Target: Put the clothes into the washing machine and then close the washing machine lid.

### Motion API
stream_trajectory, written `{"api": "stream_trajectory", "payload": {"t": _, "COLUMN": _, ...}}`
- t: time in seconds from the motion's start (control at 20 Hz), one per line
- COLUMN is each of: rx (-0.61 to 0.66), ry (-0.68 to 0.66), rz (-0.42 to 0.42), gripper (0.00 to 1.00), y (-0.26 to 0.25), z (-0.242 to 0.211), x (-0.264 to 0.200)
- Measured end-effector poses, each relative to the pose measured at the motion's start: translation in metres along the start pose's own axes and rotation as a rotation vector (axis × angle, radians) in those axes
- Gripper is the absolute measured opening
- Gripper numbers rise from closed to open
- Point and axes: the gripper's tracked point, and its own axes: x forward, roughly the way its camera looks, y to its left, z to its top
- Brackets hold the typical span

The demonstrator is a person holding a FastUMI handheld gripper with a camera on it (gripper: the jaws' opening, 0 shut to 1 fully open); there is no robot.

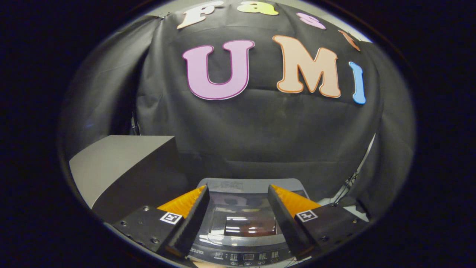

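washer [245, 257]: grey, dark panel
lid [241, 219]: dark, glossy, reflective
box [122, 167]: grey top, black side
wall [260, 130]: black cloth

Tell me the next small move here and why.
Probably lower the tool toward the washing machine lid to lift it. The fingers are open with nothing between them, hovering above the machine, and the glass lid looks shut, with the control panel nearest. No clothes can go in until it opens.

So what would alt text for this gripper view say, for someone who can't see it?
The hand-held gripper hangs open above a top-loading washing machine, whose glossy lid looks closed between the two fingers. A grey box stands beside the machine, with black cloth behind.
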Motion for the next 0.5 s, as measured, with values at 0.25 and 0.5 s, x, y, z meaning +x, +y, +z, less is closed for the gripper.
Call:
{"api": "stream_trajectory", "payload": {"t": 0.25, "rx": 0.011, "ry": -0.031, "rz": 0.001, "gripper": 0.96, "y": -0.004, "z": 0.004, "x": -0.007}}
{"api": "stream_trajectory", "payload": {"t": 0.5, "rx": 0.029, "ry": -0.064, "rz": -0.001, "gripper": 0.96, "y": -0.007, "z": 0.003, "x": -0.013}}
